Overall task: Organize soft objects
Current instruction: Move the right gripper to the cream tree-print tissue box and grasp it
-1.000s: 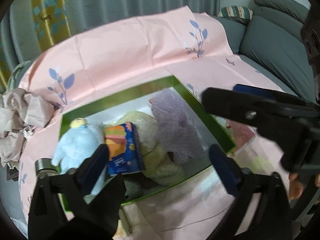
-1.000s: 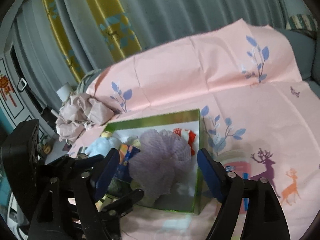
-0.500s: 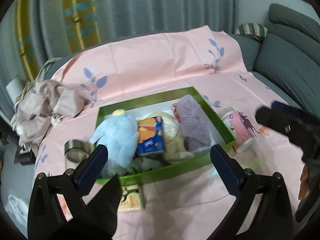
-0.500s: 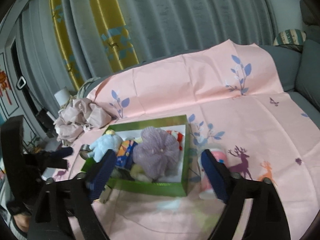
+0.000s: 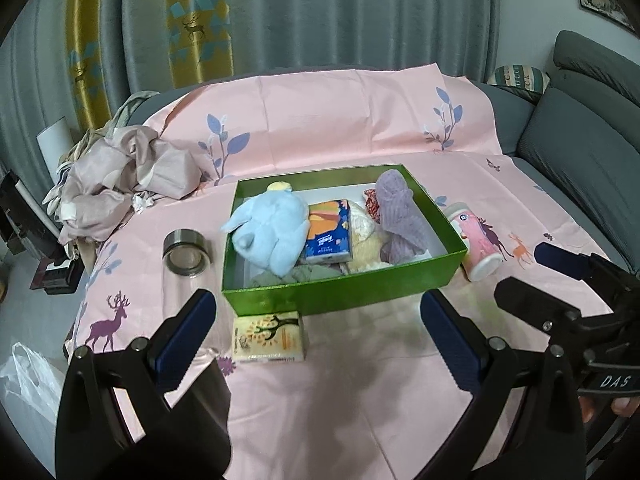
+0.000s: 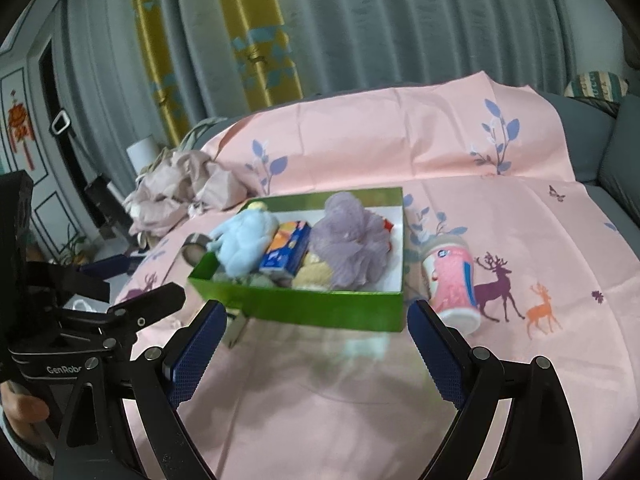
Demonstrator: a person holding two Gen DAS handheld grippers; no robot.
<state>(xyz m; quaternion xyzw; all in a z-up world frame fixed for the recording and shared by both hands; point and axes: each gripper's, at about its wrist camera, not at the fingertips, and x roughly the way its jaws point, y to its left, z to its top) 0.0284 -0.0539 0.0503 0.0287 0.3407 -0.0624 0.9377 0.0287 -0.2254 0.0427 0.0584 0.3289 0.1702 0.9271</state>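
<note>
Soft, even indoor light is filling both views, moderately bright, with no hard highlights. The left wrist view is looking sharp in the middle: the print on the pink leaf-and-deer patterned cloth [image 5: 344, 360] is reading clearly. The right wrist view is showing slight blur (motion, by the look), smearing the shiny green cardboard box [image 6: 320, 312] and its contents. Faint, diffuse shadows are lying on the cloth in front of the box. Fisheye distortion is bending the grey pleated curtains [image 5: 340, 16] and darkening the corners into black vignette in both views.
</note>
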